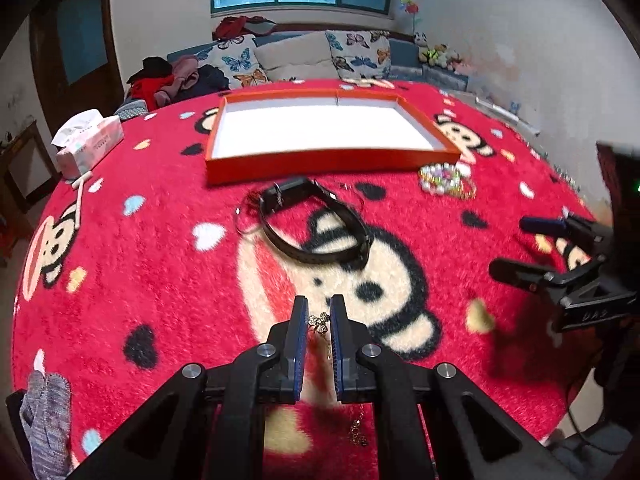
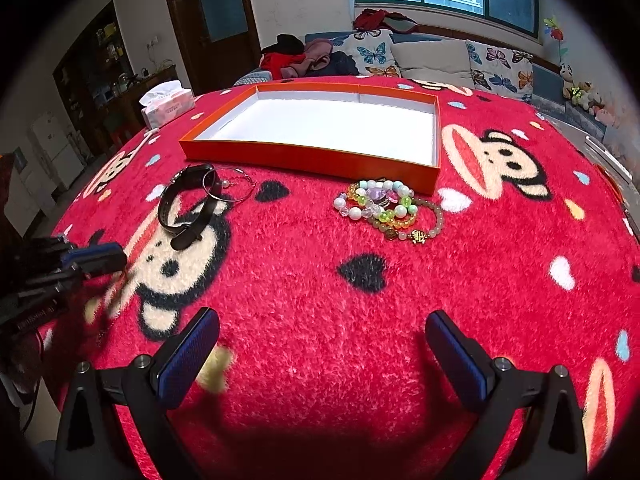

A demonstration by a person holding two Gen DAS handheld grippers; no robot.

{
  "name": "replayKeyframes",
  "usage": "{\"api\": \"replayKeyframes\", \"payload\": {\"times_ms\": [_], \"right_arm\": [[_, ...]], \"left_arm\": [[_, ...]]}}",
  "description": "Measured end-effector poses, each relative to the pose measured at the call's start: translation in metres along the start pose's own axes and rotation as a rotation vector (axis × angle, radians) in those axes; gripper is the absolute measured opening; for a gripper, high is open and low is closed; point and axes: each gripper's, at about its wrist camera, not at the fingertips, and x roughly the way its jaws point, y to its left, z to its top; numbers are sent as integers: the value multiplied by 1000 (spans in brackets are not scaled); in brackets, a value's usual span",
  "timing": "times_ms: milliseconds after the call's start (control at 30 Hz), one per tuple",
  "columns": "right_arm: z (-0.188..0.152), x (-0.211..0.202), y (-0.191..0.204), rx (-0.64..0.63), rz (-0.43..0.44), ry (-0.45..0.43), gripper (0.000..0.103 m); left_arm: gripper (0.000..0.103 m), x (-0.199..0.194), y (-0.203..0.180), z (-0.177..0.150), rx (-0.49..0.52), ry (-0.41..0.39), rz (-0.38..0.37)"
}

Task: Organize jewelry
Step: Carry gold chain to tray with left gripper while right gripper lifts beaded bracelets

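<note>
Plush red fleece [image 2: 312, 300] with cartoon monkeys covers the table. Left gripper [image 1: 319, 320] pinches a small gold butterfly necklace [image 1: 320, 322], its thin chain dangling below; a weak grip could let it slip and snag in the pile. Right gripper [image 2: 322, 346] is spread wide, holding nothing. At twelve o'clock sits the rigid orange tray [image 2: 304, 158], white-lined; glossy bead bracelets [image 2: 384, 208] at one o'clock, a matte black watch [image 2: 186, 204] at eleven.

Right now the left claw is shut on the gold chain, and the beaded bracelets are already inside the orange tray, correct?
Not quite. The left claw does hold the gold chain, but the beaded bracelets lie on the red cloth in front of the orange tray, per the right wrist view.
</note>
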Motion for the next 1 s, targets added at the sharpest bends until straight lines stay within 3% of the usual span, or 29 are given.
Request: {"api": "replayKeyframes", "payload": {"times_ms": [433, 833, 1000], "right_arm": [[24, -6, -31, 44, 14, -35, 103], [53, 17, -37, -5, 15, -10, 77], [66, 28, -41, -17, 37, -2, 59]], "left_arm": [[11, -38, 17, 27, -32, -97, -12], [11, -34, 19, 27, -32, -87, -26], [11, -30, 22, 28, -33, -80, -25]]}}
